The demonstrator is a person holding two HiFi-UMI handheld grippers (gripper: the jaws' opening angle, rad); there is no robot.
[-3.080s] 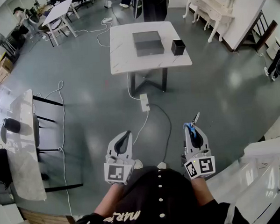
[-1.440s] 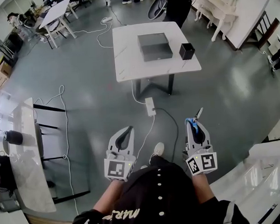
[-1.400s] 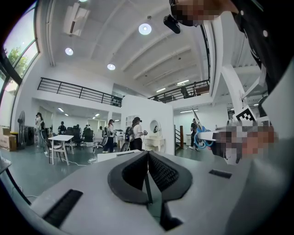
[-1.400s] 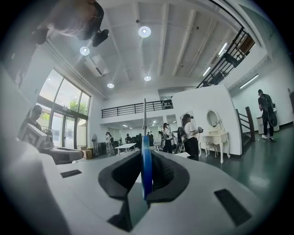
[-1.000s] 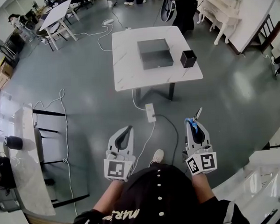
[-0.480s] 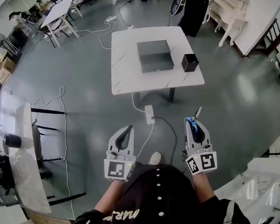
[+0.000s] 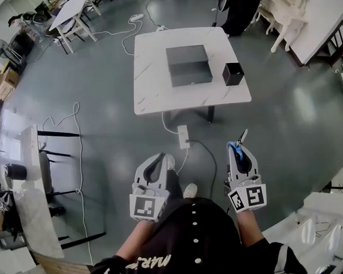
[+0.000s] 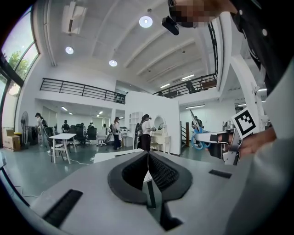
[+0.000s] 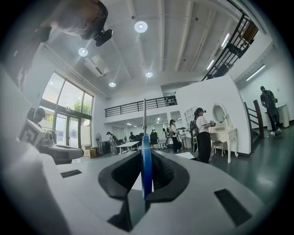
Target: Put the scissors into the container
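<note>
Scissors (image 7: 239,142) are being clamped by the blue handle in the right gripper (image 7: 239,154), with the blades pointing forward, well apart from the table (image 7: 158,94). The left gripper (image 7: 154,166) jaws are being held together on nothing. Risk: scissors being pivoted in the thin grip, or tips being caught on the black container (image 7: 233,74) rim and tipping it.

head view looks steeply down from well back at the white table (image 7: 151,77), which both level gripper views face.

Glossy grey floor (image 7: 102,126), veined marble-look tabletop (image 7: 151,77), matt black container (image 7: 233,74), blue plastic-handled, metal-bladed scissors (image 7: 238,146).
</note>
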